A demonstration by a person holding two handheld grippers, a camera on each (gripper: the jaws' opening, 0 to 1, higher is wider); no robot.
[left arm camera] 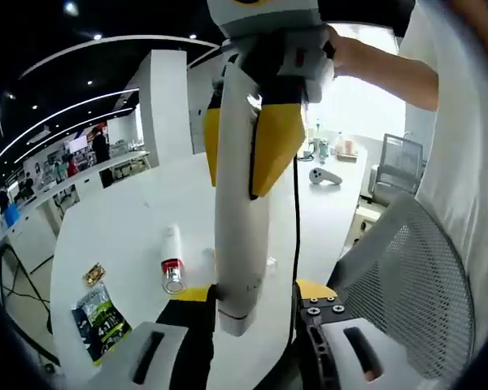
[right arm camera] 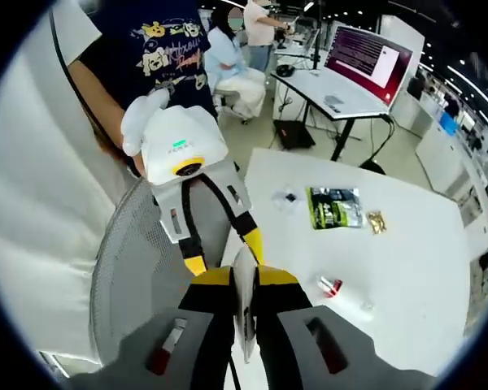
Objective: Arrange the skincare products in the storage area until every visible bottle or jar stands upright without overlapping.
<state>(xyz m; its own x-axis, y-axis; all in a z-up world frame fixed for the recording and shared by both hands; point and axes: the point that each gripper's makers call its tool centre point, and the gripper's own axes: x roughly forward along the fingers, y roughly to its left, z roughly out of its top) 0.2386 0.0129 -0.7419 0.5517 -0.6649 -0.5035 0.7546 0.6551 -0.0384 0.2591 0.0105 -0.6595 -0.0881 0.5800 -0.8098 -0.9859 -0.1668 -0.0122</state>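
A tall white tube point(left arm camera: 240, 236) fills the frame's centre, gripped above by the right gripper point(left arm camera: 256, 150). The left gripper point(left arm camera: 256, 296) pinches its lower end. A small bottle point(left arm camera: 172, 260) lies lower left.

We found broad bare tabletop point(left arm camera: 130, 219) around a fallen bottle point(left arm camera: 172, 260), a green packet point(left arm camera: 100, 319) and a small gold wrapper point(left arm camera: 93, 275), all set apart from one another. A mesh chair back point(left arm camera: 415, 276) crowded the near edge. Above the tabletop, a white tube point(left arm camera: 240, 203) pinched between both grippers' fingers blocked the middle.
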